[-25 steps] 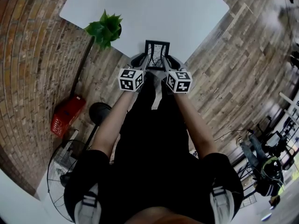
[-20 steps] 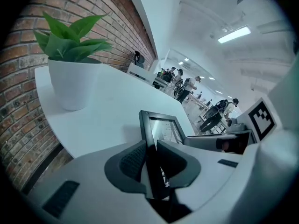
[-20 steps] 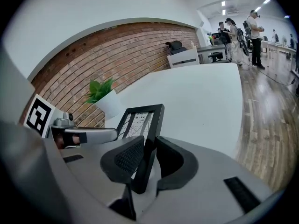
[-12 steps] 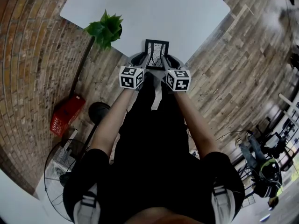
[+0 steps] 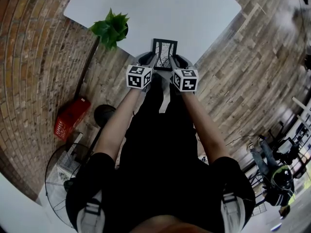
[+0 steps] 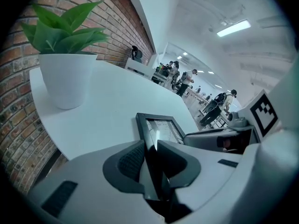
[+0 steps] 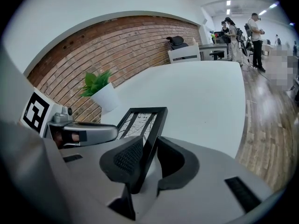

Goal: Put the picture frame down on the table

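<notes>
The picture frame (image 5: 164, 54), black w/ a pale line print, hangs over the table's near edge, carried by both tongs. The left gripper (image 6: 150, 155) has its jaws closed down on the frame's left rail. The right gripper (image 7: 142, 158) pinches the right rail the same way, pads tight on the moulding, nothing else in either. The frame is roughly upright w/ a slight lean; no view shows whether its lower edge touches the table (image 5: 146, 13). As judged, the frame is at the table but not yet set down or let go. Left to do: lower it till it rests, then open both jaws & draw clear w/o tipping it. The table top is white, smooth & bare except for a potted plant (image 5: 111, 29) at its left corner, well apart from the frame. A brick wall (image 5: 29, 57) runs along the table's left. Around it is wood-plank floor (image 5: 238, 72), w/ a red basket-like thing (image 5: 70, 119) & a fan (image 5: 60, 176) near the wall. Beyond the table's far side is an open office: a chair (image 7: 179, 42), desks, people (image 7: 256, 29) standing in the bkgd.
</notes>
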`<state>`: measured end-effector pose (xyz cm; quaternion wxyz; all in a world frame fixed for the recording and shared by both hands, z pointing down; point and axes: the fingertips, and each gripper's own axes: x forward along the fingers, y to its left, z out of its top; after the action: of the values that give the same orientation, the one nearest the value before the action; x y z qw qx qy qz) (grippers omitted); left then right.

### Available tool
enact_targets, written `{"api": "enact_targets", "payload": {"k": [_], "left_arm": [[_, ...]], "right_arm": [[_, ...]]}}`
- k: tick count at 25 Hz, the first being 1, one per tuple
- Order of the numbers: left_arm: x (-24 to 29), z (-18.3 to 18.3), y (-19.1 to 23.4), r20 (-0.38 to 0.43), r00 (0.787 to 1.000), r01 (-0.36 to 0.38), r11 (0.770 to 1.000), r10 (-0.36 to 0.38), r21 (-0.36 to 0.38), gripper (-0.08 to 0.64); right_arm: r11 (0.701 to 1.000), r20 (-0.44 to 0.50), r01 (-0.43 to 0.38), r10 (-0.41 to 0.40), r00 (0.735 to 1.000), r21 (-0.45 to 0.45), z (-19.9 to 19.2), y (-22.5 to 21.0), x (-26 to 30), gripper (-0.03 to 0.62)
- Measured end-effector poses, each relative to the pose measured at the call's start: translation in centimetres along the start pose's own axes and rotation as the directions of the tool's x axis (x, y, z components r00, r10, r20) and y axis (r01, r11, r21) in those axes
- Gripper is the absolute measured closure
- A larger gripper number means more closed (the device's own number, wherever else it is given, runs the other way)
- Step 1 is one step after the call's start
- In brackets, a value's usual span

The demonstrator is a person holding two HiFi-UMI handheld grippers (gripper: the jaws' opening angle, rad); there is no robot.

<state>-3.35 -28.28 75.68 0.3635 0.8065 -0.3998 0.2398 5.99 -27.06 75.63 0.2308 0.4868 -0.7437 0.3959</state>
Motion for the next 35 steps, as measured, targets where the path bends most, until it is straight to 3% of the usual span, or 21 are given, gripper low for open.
{"api": "enact_targets", "payload": {"k": [4,9,18,25,35], "left_arm": [[-0.1,0.1,0.1,0.005,1.0,0.021,0.998,-0.021,-0.067,0.476],[-0.2,0.1,0.1,0.002,1.0,0.023,0.997,-0.023,-0.079,0.467],[-1.9,1.2,0.4,0.046,0.999,-0.018,1.0,0.019,-0.024,0.451],[-4.6,1.9,-0.2,0.057,0.998,-0.014,0.999,0.011,0.045,0.49],[-8.9,1.9,-2.5,0.087,0.996,0.023,0.992,-0.034,0.121,0.54]], "right_arm": [[1.0,0.0,0.007,-0.007,1.0,0.002,0.0,0.0,-0.1,0.494],[1.0,0.025,0.027,-0.027,0.999,0.013,0.1,-0.4,-0.4,0.467],[0.998,0.089,0.057,-0.055,0.995,-0.017,0.5,-0.7,-2.8,0.486],[0.994,0.154,0.07,-0.055,0.986,-0.088,1.2,0.0,-5.9,0.594],[0.976,0.174,0.048,-0.011,0.985,-0.21,0.8,3.8,-9.5,0.595]]}}
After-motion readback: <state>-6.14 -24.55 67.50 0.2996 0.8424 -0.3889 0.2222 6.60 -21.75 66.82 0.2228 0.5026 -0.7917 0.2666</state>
